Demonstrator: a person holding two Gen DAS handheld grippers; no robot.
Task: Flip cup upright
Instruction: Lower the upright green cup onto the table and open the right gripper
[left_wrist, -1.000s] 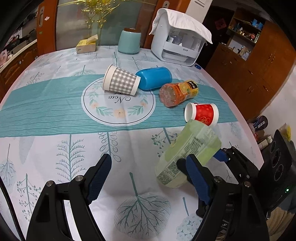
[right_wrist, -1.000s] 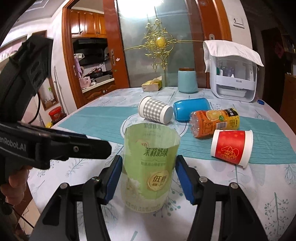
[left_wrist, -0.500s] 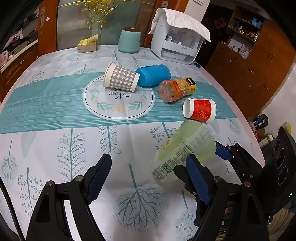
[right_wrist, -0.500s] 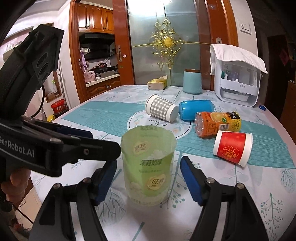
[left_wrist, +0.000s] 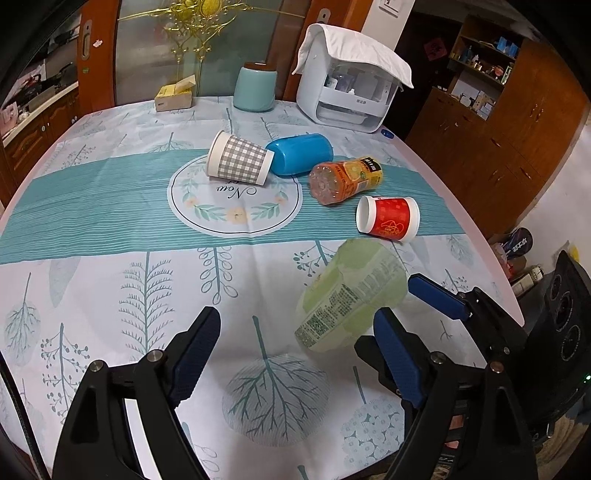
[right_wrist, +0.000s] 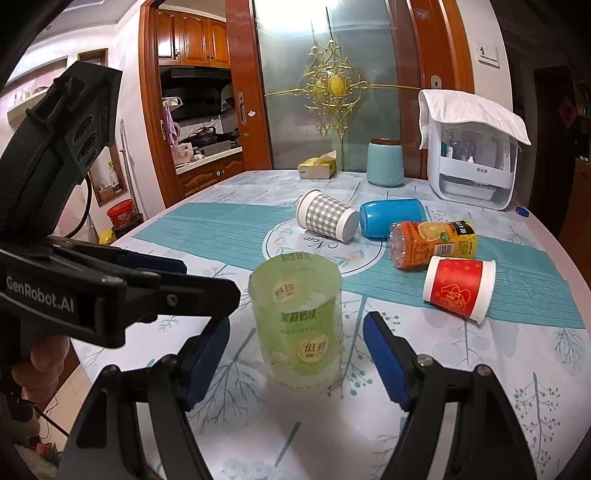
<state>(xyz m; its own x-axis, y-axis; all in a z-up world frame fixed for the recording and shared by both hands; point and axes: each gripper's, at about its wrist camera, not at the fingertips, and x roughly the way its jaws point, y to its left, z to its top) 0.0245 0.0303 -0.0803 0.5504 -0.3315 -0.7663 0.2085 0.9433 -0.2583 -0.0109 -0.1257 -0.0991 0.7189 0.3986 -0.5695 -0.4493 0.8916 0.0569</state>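
The green cup (right_wrist: 297, 325) stands upright on the surface (right_wrist: 480, 387), low in the middle of the right wrist view, mouth up. The right gripper (right_wrist: 295, 350) is spread wide around it: one blue finger (right_wrist: 207, 354) sits to the cup's left, the other to its right, and neither touches the cup. In the left wrist view the same green cup (left_wrist: 351, 299) shows at lower right, with the right gripper (left_wrist: 432, 314) reaching in from the right edge, one finger on each side of it.

The left gripper (left_wrist: 295, 350) hangs above the near part of the surface (left_wrist: 92, 295), fingers (left_wrist: 195, 343) released wide and grasping nothing; the cup lies just beyond its right finger. In the right wrist view the left gripper's (right_wrist: 122, 280) black body fills the left side of the frame.

Four more things lie on their sides further up the frame on the teal band of the cloth: a checked cup (left_wrist: 240, 162) touching a blue cup (left_wrist: 301, 153), an orange bottle (left_wrist: 345, 179) just right of them, and a red cup (left_wrist: 388, 218) below the bottle, nearest the green cup but apart from it. At the far edge stand a teal jar (left_wrist: 256, 88), a tissue box (left_wrist: 175, 94) and a white appliance (left_wrist: 351, 85) draped with a cloth.
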